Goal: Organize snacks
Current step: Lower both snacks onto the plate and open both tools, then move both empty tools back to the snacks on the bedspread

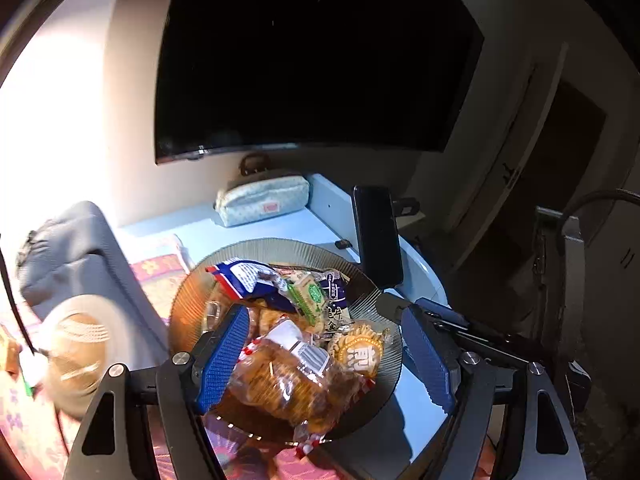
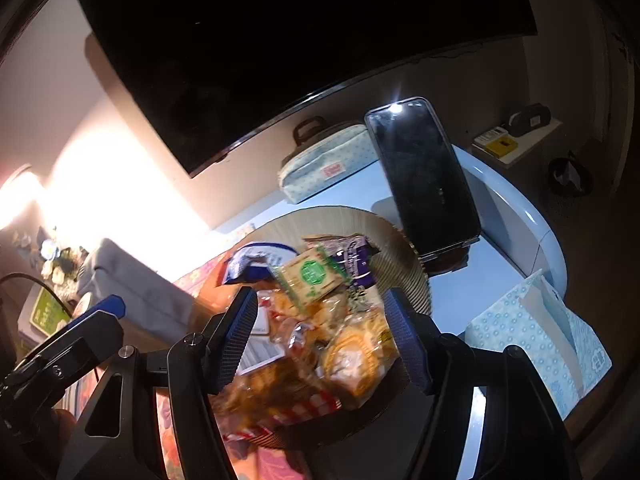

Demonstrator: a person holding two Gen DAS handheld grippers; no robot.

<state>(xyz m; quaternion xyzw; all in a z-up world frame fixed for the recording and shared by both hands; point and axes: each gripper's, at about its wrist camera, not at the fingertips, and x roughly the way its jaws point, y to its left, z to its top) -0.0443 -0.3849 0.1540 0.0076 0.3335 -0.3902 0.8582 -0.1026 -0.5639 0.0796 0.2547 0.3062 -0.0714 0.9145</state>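
Pale tabletop (image 1: 416,412) carried our heaped snack plate (image 1: 188,300); left gripper (image 1: 324,356) and right gripper (image 2: 320,340) hovered wide, empty; a careless nudge could spill packets (image 1: 280,384)

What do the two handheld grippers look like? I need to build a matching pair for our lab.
Each gripper, left gripper and right gripper, has two flat, paddle-shaped fingers faced with blue ribbed pads, carried on black angular linkage arms with cut-out slots. Round silver bolt heads mark the pivots. In the right wrist view, the left gripper's black body shows a blue tip. A dark cable curves behind.
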